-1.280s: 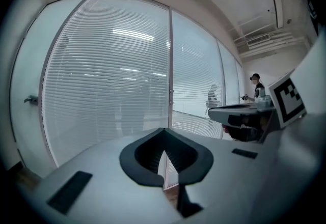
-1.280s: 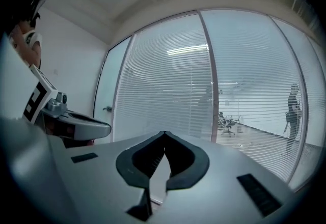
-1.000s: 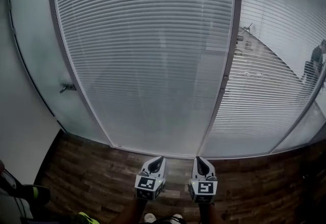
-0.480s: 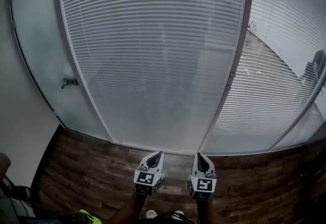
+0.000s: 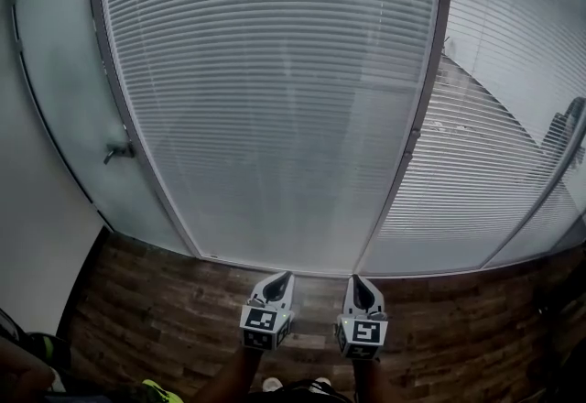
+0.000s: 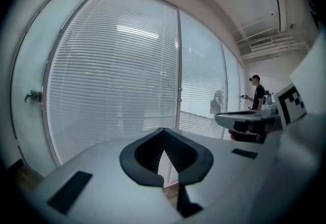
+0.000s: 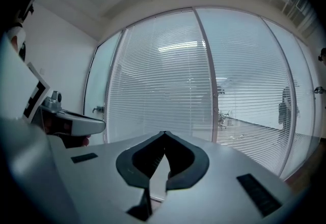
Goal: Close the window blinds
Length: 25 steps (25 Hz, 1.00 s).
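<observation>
Barely anything shifted in the last second, only your view slid so the mullion [image 5: 423, 108] sat further right. Your left gripper [image 5: 283, 277] and right gripper [image 5: 356, 281] were clenched on nothing. The blinds [image 5: 275, 71] hung straight ahead, well apart, slats level, with neither hand clearly nearer.

**No legible writing in view**

No words, numbers, brand names or signs can be read anywhere. The only printed marks are black-and-white square patterns on the marker cubes [image 5: 263, 326] of the left gripper [image 5: 286, 277] and right gripper [image 5: 357, 284]. These are coded shapes, not letters.
</observation>
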Each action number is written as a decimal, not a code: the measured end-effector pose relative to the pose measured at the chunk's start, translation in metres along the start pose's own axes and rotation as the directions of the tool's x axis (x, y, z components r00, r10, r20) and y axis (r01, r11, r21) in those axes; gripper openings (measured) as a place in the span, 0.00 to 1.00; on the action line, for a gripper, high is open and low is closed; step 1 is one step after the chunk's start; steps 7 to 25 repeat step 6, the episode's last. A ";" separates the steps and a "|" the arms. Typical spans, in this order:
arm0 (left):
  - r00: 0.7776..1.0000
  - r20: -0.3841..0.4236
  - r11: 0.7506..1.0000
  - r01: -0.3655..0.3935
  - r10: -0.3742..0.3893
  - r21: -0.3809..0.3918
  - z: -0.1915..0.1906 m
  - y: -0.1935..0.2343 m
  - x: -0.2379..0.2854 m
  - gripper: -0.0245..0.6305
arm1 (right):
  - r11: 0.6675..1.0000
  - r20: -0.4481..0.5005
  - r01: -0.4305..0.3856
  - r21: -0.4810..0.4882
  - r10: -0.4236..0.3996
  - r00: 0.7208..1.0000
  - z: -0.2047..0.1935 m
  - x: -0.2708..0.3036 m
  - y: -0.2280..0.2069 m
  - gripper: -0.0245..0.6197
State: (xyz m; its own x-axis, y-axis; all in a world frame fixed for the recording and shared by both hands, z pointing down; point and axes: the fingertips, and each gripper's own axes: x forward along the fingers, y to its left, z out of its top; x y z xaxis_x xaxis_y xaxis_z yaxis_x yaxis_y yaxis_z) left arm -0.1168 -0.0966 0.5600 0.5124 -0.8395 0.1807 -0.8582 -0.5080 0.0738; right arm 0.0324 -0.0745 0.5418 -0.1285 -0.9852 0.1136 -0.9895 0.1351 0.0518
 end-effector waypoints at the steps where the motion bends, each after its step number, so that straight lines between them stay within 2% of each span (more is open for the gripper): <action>1: 1.000 -0.001 1.000 0.005 -0.005 0.005 -0.002 -0.007 0.001 0.03 | 1.000 0.011 -0.004 0.001 0.004 1.000 0.000 -0.005 -0.007 0.04; 6: 1.000 0.010 1.000 -0.008 0.007 0.012 0.003 -0.049 -0.011 0.03 | 1.000 0.003 0.010 0.006 -0.010 1.000 -0.002 -0.041 -0.040 0.04; 25: 1.000 0.010 1.000 -0.008 0.007 0.012 0.003 -0.049 -0.011 0.03 | 1.000 0.003 0.010 0.006 -0.010 1.000 -0.002 -0.041 -0.040 0.04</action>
